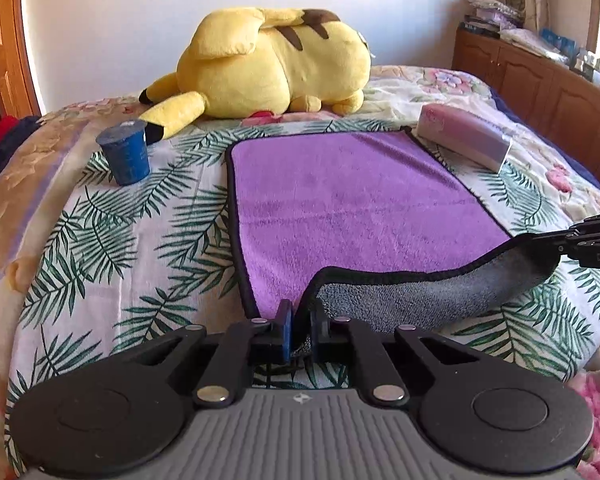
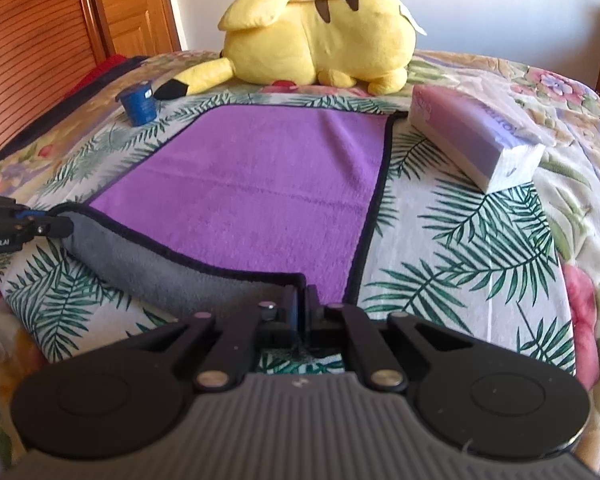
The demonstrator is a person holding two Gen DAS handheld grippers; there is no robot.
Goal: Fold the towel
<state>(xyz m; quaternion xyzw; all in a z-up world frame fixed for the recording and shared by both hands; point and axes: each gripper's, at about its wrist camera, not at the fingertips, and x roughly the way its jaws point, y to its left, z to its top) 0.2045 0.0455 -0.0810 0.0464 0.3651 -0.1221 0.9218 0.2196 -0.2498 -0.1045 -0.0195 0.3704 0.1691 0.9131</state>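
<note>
Blue ribbed plastic cup (image 1: 126, 155): far left of the left tool (image 1: 301, 322), label unreadable. Yellow plush toy (image 1: 276, 68): beyond. Purple terry towel with black trim and grey underside (image 1: 352, 204): flat on the leaf-print bed (image 1: 100, 248); near corners lifted, one clamped in each tool. Right tool (image 2: 302, 304): closed on its corner. Pink tissue pack (image 2: 476, 136): ahead right, lettering illegible.

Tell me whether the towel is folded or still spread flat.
Mostly spread. The purple towel lies flat on the bed, but its near edge is lifted, grey underside showing, pinched by the left gripper and right gripper.
</note>
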